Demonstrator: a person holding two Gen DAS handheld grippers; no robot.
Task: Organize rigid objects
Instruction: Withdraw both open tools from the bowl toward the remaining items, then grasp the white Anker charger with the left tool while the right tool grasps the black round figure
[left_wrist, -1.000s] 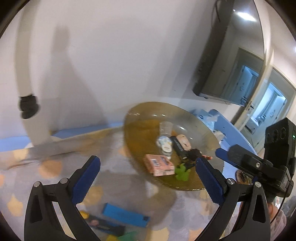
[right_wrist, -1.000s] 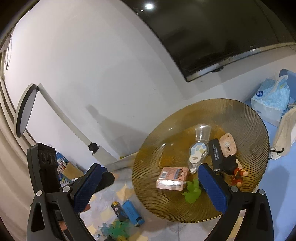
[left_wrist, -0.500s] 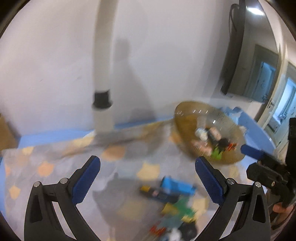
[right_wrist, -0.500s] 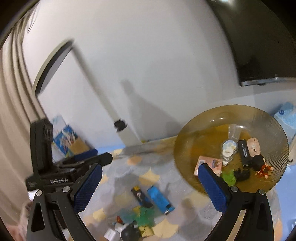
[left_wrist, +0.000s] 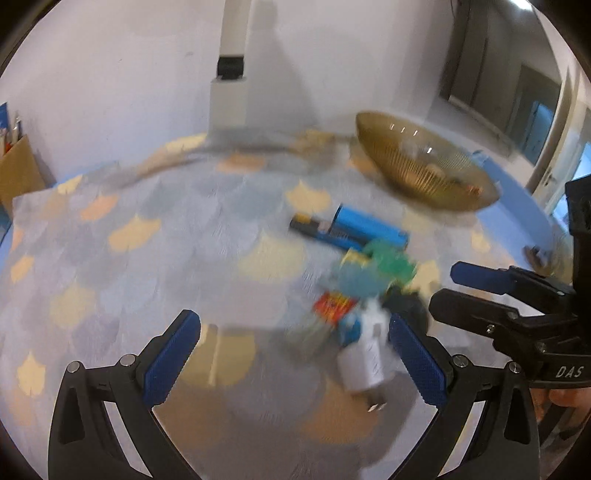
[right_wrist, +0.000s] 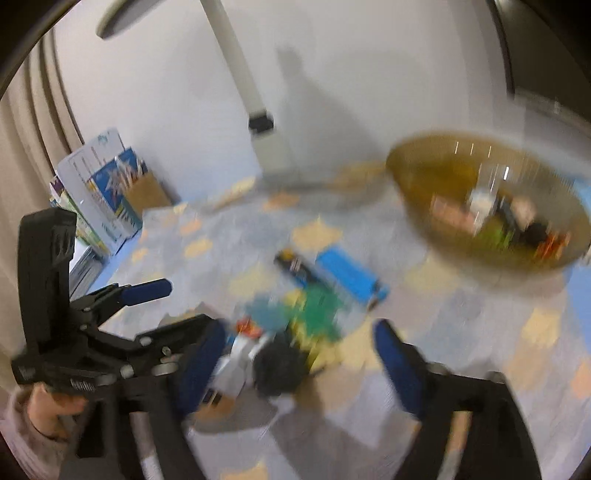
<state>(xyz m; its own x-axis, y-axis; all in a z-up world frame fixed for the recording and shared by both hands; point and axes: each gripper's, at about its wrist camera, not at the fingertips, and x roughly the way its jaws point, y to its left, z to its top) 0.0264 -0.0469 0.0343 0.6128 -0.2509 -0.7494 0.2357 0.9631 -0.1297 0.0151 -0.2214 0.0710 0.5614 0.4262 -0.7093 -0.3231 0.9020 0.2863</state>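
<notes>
White wall behind, with a lamp post (left_wrist: 232, 62) rising against it; a table (left_wrist: 110, 206) under a scale-patterned cloth in grey, blue and orange. Both views heavily blurred.

Landmark: amber ribbed glass bowl (left_wrist: 424, 166), far side of the table. It already holds several small things: a pinkish box, something green, something black and red, too smeared to name further. Judged as the collecting place for the sorted pieces.

Loose pile (right_wrist: 295, 317) lies on the cloth, well short of the bowl and nearer the claws. Closest to the bowl: a blue box (left_wrist: 369, 225), with a dark flat pack (left_wrist: 317, 230) touching its side. Further from the bowl: green toy (left_wrist: 391, 264), a red-orange item (left_wrist: 334, 306), a white charger plug (left_wrist: 364, 362), a black lump (right_wrist: 282, 363). All tumbled together, apparently waiting to be carried over.

Left claw (left_wrist: 293, 358): spread wide, nothing between the pads; the white plug sits just inside its right finger without being pressed.

Right claw (right_wrist: 295, 363): jaws closing, not yet clenched. The black lump and white plug lie in the gap, but blur hides any contact; pads look clear of them.

Both claws tilt down toward the pile's near edge, side by side. Likely step: picking the next piece for the bowl. Risk: two claws crowding one cluster, knocking neighbours.
</notes>
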